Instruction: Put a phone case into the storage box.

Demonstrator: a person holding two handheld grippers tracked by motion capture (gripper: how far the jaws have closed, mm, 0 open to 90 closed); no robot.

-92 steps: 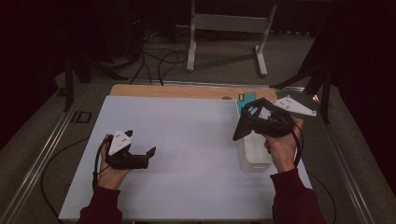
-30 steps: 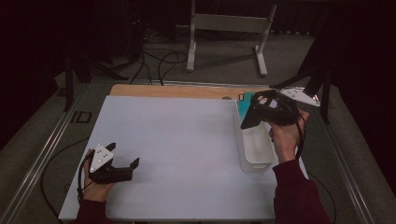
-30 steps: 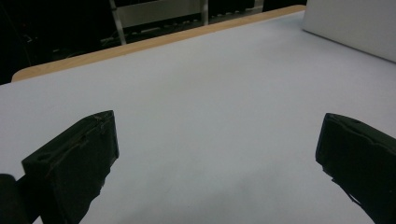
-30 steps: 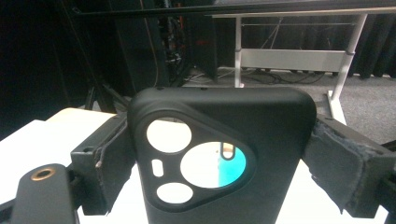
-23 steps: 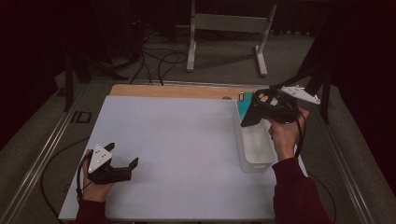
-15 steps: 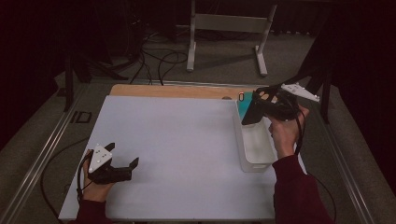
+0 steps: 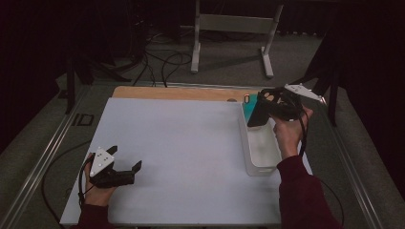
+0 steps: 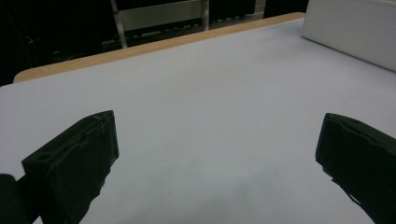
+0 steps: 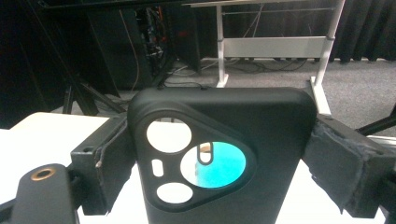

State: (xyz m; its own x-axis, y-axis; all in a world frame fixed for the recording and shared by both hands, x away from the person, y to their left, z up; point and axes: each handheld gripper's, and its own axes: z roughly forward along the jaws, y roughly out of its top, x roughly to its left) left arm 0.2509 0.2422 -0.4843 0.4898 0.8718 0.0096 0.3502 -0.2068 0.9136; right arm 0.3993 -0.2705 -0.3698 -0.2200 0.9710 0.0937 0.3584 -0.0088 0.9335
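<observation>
Dark curtains and a metal stand (image 7: 232, 28) back a table (image 7: 181, 143) with a pale top. Over its far right corner the right gripper (image 7: 261, 109) clamps a black phone case (image 9: 219, 154) by its sides, upright above a white tray (image 7: 260, 152), probably so it can be carried clear. Through the case's camera cutouts the right gripper view shows something teal (image 9: 219, 165) behind. Near the front left corner the left gripper (image 7: 125, 168) rests, jaws wide, holding nothing.
</observation>
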